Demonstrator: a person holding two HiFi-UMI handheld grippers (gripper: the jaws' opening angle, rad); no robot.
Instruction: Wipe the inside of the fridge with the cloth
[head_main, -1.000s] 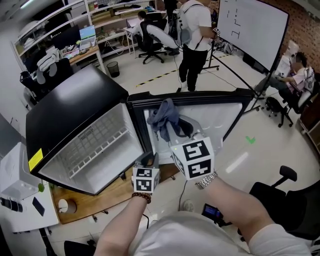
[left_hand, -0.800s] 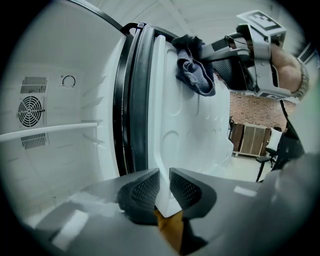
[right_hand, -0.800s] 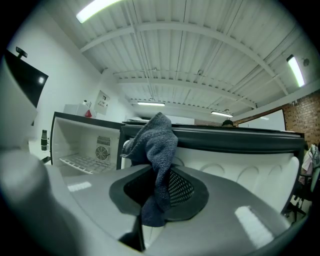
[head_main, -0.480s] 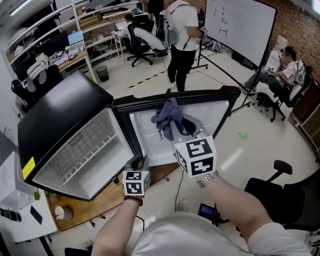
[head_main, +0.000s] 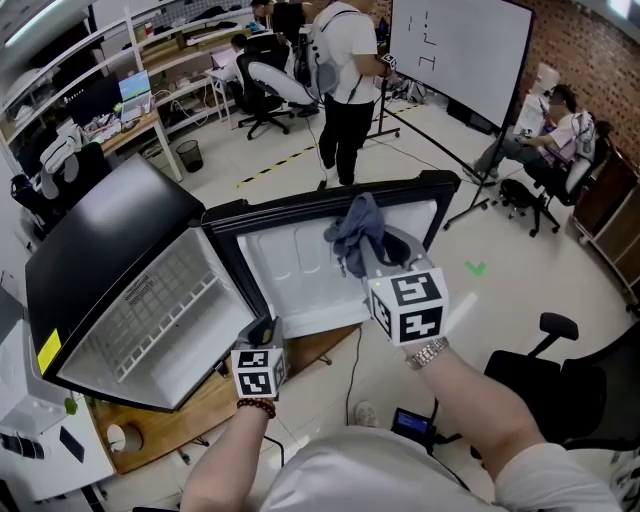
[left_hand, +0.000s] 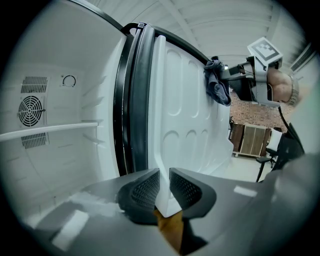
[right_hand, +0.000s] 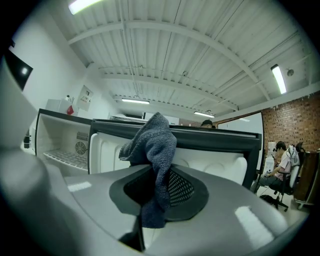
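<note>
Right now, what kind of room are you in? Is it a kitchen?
Probably not a kitchen. It looks like an office or lab workroom. There's a big whiteboard, desks with computer screens, and rolling office chairs with people working nearby. The open fridge just stands out in the middle.

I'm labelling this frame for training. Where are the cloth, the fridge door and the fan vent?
cloth (head_main: 358, 228): head view, on its bunched top fold.
door (head_main: 290, 280): head view, on the bare white inner liner.
fan vent (left_hand: 31, 111): left gripper view, on the round grille's centre.
</note>
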